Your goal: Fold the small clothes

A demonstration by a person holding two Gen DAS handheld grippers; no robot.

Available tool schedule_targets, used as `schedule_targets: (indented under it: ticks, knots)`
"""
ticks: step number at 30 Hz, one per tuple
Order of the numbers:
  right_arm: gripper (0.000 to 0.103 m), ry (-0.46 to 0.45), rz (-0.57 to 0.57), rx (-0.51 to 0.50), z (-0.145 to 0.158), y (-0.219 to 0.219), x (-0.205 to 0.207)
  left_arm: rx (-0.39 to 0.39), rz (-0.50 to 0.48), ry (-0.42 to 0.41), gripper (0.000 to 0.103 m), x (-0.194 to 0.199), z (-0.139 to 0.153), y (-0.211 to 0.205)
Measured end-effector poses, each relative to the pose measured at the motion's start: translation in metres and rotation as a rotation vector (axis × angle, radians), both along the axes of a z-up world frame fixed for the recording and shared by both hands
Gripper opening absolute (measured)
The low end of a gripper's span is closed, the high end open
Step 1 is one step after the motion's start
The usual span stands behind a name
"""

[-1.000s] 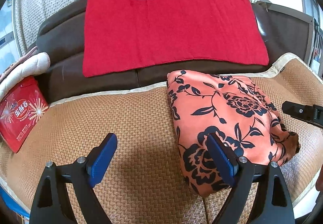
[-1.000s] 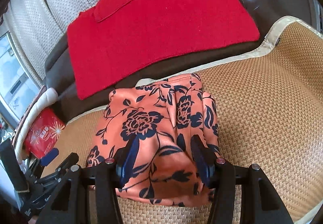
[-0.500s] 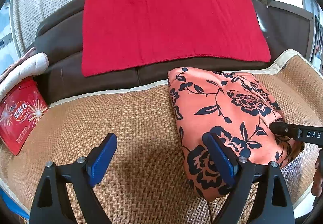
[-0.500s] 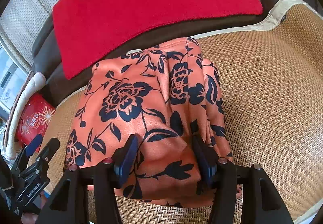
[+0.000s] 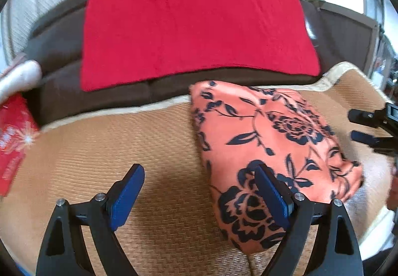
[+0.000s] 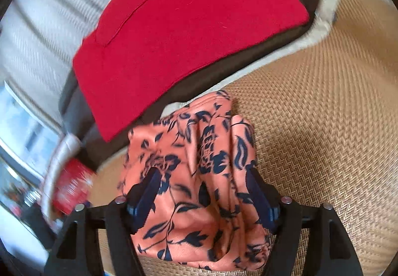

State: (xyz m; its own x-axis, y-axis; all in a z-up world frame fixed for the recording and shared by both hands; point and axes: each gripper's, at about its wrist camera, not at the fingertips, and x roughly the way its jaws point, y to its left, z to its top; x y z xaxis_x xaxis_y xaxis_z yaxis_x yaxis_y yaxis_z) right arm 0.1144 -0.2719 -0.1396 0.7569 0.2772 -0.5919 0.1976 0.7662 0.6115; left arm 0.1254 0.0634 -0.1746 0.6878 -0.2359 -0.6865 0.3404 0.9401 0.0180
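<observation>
Your right gripper (image 6: 201,191) — jaws opening, folded floral garment (image 6: 199,176) lying between them; your left gripper (image 5: 199,189) — wide open, garment at its right finger.

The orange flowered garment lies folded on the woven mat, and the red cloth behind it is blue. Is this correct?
Not fully. The orange flowered garment does lie folded on the woven mat, but the cloth behind it is red, not blue, as the left wrist view shows.
</observation>
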Motion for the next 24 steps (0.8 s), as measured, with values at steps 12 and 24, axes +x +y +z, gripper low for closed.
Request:
schedule_targets:
  ticks: [12,24]
  knots:
    - [0.076,0.071,0.020,0.258,-0.038,-0.036,0.020,-0.299,-0.144,0.295,0.090,0.045,-0.031,0.003]
    - [0.084,0.085,0.105,0.216,-0.051,0.011,0.058,-0.446,-0.178,0.462,0.090,0.064,-0.058,-0.017]
